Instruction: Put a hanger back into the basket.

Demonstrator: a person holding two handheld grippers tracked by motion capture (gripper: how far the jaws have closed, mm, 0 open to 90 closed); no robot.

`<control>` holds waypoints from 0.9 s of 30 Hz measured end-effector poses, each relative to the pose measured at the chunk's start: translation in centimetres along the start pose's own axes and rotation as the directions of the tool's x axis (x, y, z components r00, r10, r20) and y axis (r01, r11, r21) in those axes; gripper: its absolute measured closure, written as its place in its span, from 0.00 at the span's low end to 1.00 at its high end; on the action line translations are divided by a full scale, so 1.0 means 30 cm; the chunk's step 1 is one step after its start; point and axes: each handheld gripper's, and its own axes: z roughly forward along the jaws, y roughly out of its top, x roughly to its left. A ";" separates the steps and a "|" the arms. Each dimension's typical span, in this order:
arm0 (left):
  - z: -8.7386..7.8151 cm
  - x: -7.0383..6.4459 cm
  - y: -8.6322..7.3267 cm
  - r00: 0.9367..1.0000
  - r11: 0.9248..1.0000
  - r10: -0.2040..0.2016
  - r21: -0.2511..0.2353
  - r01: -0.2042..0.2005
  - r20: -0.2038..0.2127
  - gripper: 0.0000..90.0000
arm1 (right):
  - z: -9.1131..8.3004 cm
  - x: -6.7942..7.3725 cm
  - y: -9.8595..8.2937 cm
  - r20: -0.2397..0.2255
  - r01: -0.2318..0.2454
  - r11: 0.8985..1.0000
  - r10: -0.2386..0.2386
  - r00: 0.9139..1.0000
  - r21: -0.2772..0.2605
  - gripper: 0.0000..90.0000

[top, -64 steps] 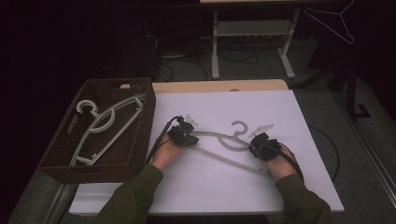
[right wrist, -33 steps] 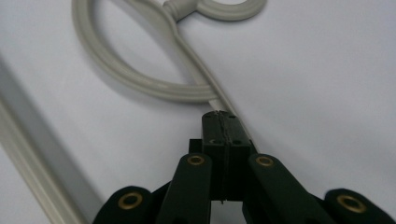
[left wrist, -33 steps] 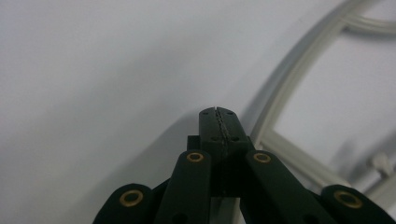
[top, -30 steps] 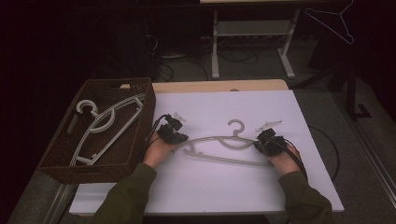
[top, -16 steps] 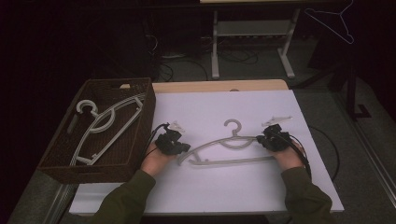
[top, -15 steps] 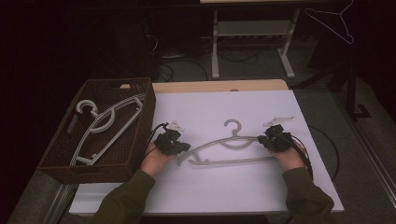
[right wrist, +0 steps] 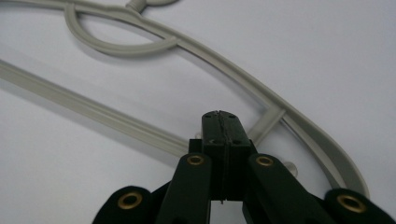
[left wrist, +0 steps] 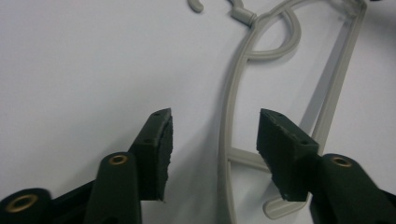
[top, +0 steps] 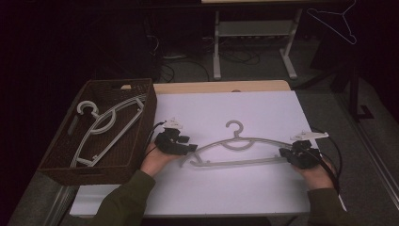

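Pale grey plastic hanger (top: 244, 146), curved shoulders, straight lower bar, small hook up top, lies flat on the white table (top: 263, 188), centre of the high view. Left gripper (left wrist: 212, 140) at its left end, jaws wide apart, hanger's arm running between them, no pad touching. Right gripper (right wrist: 223, 119) at the right end, jaws pressed together; whether they pinch the hanger can't be told. Brown basket (top: 61, 165) at left holds two more hangers (top: 106, 127).
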 end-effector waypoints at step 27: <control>0.181 -0.050 0.091 0.991 0.987 0.122 0.095 -0.127 0.063 0.51 | 0.055 -0.023 -0.038 0.042 -0.001 0.993 -0.004 0.999 0.118 1.00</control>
